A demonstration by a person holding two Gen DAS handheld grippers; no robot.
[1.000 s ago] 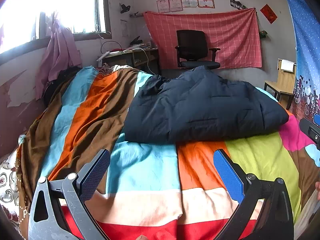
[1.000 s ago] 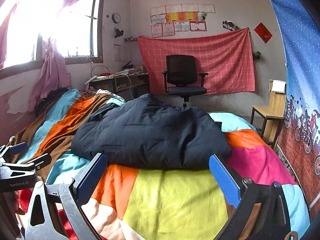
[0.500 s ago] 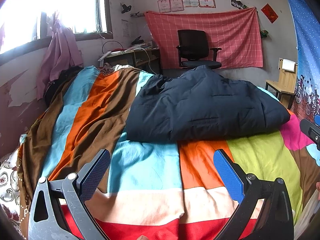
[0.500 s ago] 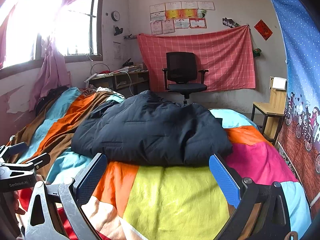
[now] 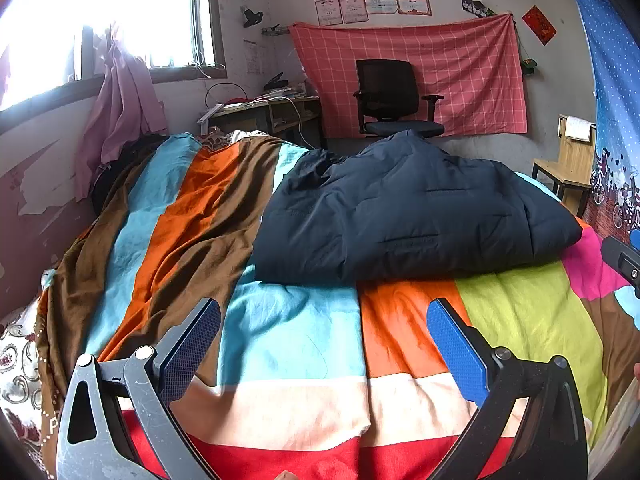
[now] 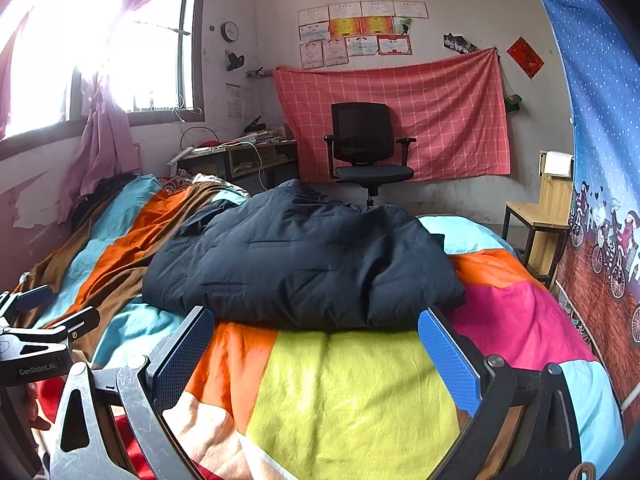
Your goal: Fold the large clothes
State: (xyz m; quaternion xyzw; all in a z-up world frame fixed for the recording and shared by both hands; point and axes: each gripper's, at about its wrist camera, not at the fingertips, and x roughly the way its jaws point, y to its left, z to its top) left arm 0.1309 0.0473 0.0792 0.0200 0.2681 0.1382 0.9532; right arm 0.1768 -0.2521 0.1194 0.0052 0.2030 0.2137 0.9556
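A striped, multicoloured bedsheet (image 5: 288,344) covers the bed. On its far half lies the dark navy padded jacket (image 5: 404,216), folded into a bulky bundle. The left gripper (image 5: 324,340) hovers over the near blue stripe, jaws spread wide and empty. The right gripper (image 6: 316,340) hangs over the yellow-green patch near the jacket's edge, likewise spread and empty

I see the jacket (image 5: 404,208) lying on the bedspread (image 5: 296,336), ahead of both of my grippers. Behind it an office chair (image 6: 366,148) stands against a cloth hung on the wall (image 6: 448,112). The desk (image 6: 244,160) sits left of the chair, a wooden stool (image 6: 538,224) to its right.
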